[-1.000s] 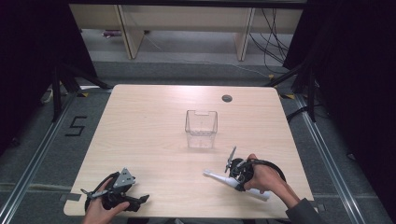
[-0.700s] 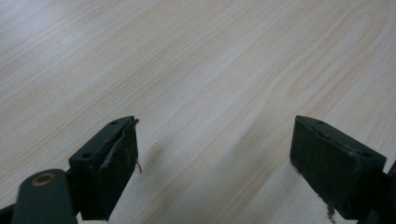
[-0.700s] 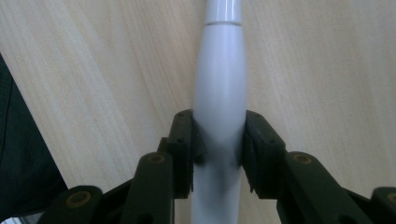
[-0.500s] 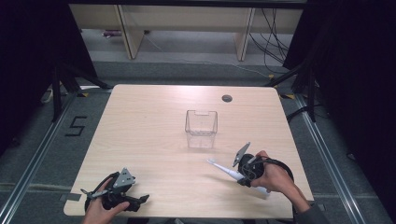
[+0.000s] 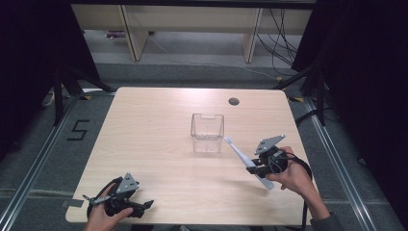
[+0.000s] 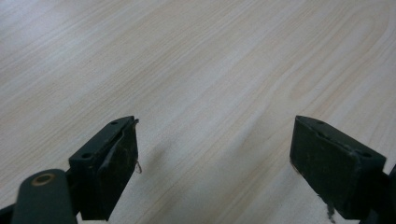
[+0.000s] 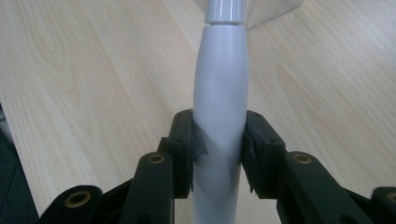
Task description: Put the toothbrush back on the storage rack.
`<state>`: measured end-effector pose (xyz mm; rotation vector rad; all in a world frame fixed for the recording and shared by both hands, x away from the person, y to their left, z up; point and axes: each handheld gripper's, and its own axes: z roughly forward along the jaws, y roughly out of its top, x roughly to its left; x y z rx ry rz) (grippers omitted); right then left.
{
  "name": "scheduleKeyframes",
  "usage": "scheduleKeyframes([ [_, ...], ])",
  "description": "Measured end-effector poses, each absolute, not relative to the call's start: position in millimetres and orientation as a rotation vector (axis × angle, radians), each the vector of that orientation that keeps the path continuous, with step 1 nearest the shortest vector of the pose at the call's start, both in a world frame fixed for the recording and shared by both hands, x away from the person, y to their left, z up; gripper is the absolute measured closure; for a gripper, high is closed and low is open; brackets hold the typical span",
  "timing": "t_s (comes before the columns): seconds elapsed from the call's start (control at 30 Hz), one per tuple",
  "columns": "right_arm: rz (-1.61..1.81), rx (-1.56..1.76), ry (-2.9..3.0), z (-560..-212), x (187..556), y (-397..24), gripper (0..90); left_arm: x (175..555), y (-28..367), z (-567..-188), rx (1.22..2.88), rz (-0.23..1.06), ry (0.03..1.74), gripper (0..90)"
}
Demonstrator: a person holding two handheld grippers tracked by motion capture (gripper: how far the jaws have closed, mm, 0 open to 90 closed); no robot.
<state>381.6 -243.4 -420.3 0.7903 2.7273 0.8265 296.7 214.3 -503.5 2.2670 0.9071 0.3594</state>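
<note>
The right claw (image 5: 253,166) grips a toothbrush (image 5: 239,155) near the cup (image 5: 207,133); it should tip the head over the rim. The left claw (image 5: 144,206) rests wide, empty, on the counter (image 5: 154,120).

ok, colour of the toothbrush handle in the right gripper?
White toothbrush handle, clamped in the right gripper; clearest in the right gripper view.

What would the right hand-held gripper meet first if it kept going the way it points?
Probably the clear plastic container: the right hand-held gripper and its white electric toothbrush aim up-left at it, though height is unclear.
</note>
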Motion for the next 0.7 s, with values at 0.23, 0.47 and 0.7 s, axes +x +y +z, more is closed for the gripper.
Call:
scheduleKeyframes([
  [0.23, 0.913, 0.833, 2.669, -415, 390, -242, 67.1, 297, 214, -503, 2.269, 0.361, 0.905, 14.9],
  [0.47, 0.992, 0.829, 2.636, -411, 398, -239, 67.1, 297, 214, -504, 2.261, 0.357, 0.91, 14.9],
  [0.7, 1.079, 0.824, 2.58, -405, 406, -239, 67.1, 297, 214, -504, 2.26, 0.357, 0.91, 14.9],
])
